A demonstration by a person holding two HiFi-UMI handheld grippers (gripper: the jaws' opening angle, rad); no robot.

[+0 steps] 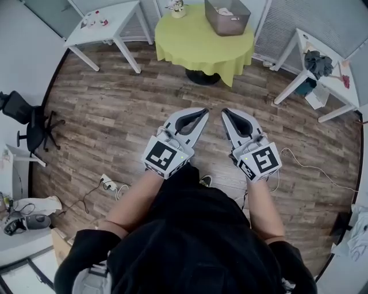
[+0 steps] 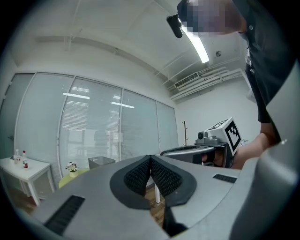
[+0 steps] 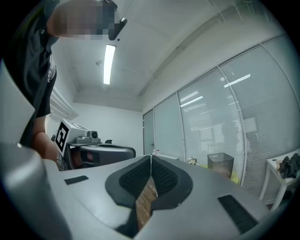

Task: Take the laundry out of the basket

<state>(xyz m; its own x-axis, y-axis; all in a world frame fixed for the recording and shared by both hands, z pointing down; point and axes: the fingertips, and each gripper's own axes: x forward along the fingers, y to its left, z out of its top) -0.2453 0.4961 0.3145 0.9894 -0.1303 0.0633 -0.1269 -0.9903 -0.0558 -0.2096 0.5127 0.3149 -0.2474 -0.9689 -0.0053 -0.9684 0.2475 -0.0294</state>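
Jaws are closed on both sides, with nothing between them. In the left gripper view the black ribbed pads (image 2: pixel 138 177) of the left gripper (image 2: pixel 150 161) meet along one thin line. The right gripper view shows the same for the right gripper (image 3: pixel 151 160). In the head view I hold both grippers level and side by side over the brown wooden plank floor (image 1: pixel 115 109). Their tips lean toward each other but do not touch.

The grey mesh rectangular basket (image 1: pixel 229 26) is at 12 o'clock from the grippers and well apart from them. It stands on the far part of a round table under a yellow-green cloth (image 1: pixel 187 40). Some pale laundry (image 1: pixel 224 11) lies inside the basket; I cannot tell what kind of item it is. Each gripper view also shows this basket small in the distance, in front of tall glass panels with blinds.

At 10 o'clock stands a white square table (image 1: pixel 109 23) with small bottles on it. At 2 o'clock is another white table (image 1: pixel 330 86) with a heap of dark clothes (image 1: pixel 318 62). A black office chair (image 1: pixel 29 123) stands at 9 o'clock, near the wall.
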